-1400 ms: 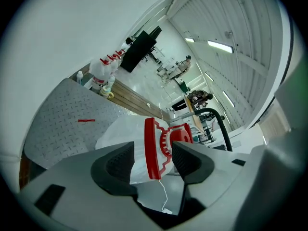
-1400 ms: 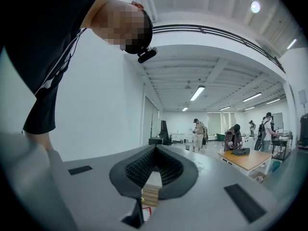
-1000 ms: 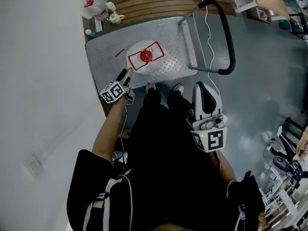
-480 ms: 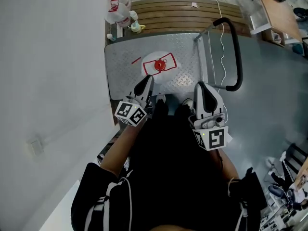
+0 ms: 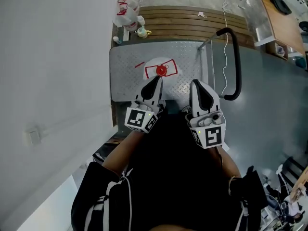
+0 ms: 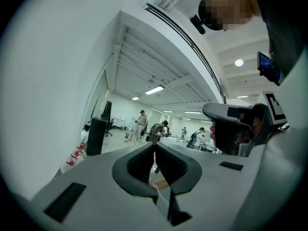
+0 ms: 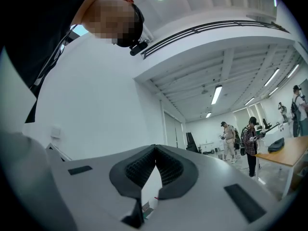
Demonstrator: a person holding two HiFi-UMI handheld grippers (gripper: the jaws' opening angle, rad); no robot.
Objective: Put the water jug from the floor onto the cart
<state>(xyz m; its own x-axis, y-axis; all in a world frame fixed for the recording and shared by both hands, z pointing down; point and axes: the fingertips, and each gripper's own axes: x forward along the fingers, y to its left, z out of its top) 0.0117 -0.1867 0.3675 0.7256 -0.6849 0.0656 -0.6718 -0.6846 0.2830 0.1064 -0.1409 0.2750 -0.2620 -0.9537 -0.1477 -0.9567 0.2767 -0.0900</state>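
Note:
The clear water jug (image 5: pixel 161 71) with its red cap and red handle stands upright on the grey checker-plate cart (image 5: pixel 127 76), seen from above in the head view. My left gripper (image 5: pixel 158 79) is held up near my waist, pointing level, its jaws shut with nothing between them. Beside it my right gripper (image 5: pixel 196 83) is also raised and shut on nothing. In the left gripper view the left gripper (image 6: pixel 154 144) looks out over a large hall; in the right gripper view the right gripper (image 7: pixel 155 148) faces a white wall.
The cart's black push handle (image 5: pixel 235 61) rises at its right side. More jugs and small bottles (image 5: pixel 128 14) stand by the white wall behind the cart, beside a wooden slatted platform (image 5: pixel 192 20). People (image 6: pixel 141 124) stand far off in the hall.
My left gripper has let go of the jug on the cart, risen to waist height and shut. The right gripper lifted slightly. The head camera's view has tilted.

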